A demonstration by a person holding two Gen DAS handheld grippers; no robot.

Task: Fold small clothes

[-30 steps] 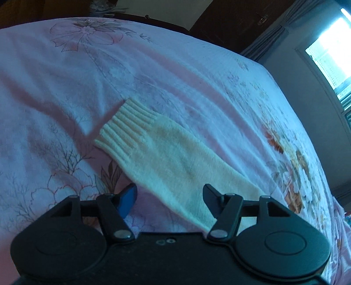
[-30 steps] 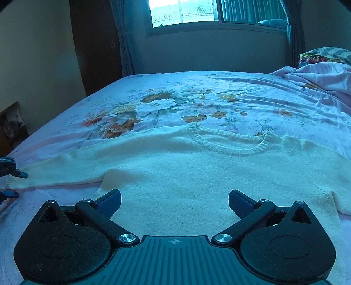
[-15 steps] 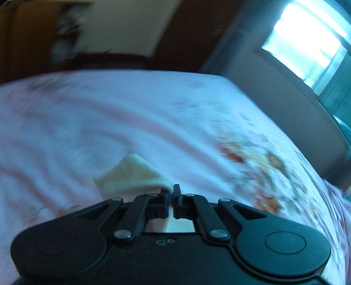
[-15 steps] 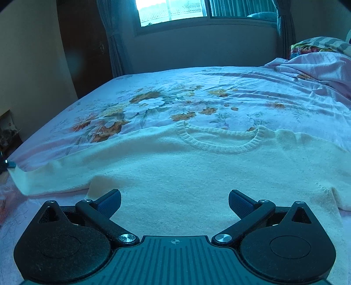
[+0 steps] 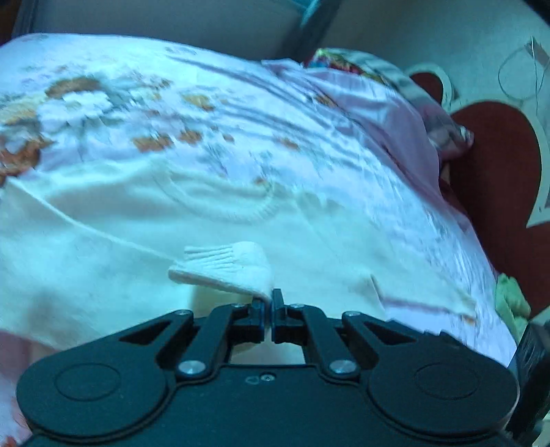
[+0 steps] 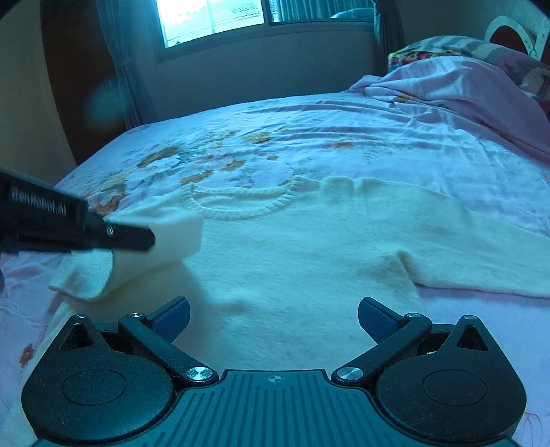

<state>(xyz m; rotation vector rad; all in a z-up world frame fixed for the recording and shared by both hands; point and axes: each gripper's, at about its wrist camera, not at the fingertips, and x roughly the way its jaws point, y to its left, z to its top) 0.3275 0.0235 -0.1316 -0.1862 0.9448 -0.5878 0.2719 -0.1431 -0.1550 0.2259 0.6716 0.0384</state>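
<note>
Jaws pressed together on knitted cloth: the left gripper (image 5: pixel 268 302) clamps the ribbed cuff of the cream sweater's sleeve (image 5: pixel 223 271) and holds it lifted over the sweater's body, the sleeve folding back across the chest. The left wrist view is blurred with motion. Jaws of the right gripper (image 6: pixel 273 318) stand wide apart, holding nothing, poised just above the lower part of the sweater (image 6: pixel 292 268), which lies flat, front up, on the bed (image 6: pixel 395 144).

From the right wrist view, the left gripper (image 6: pixel 137 239) reaches in from the left of the sweater, its tip buried in the raised sleeve (image 6: pixel 165 240), which hangs in a loose fold just left of the ribbed neckline (image 6: pixel 240 203). The other sleeve (image 6: pixel 481 261) stretches out flat to the right of the sweater's body.

Beyond the neckline, the floral bedsheet (image 6: pixel 206 161) spreads toward the far edge of the bed. A rumpled pink blanket (image 6: pixel 447 86) is heaped to the far right of the sweater, with a patterned pillow (image 6: pixel 429 48) behind it. A red heart-shaped headboard (image 5: pixel 495 172) rises at that same side. Farthest back, beyond the sweater's collar, a bright window (image 6: pixel 213 17) with curtains (image 6: pixel 117 62) fills the wall.
</note>
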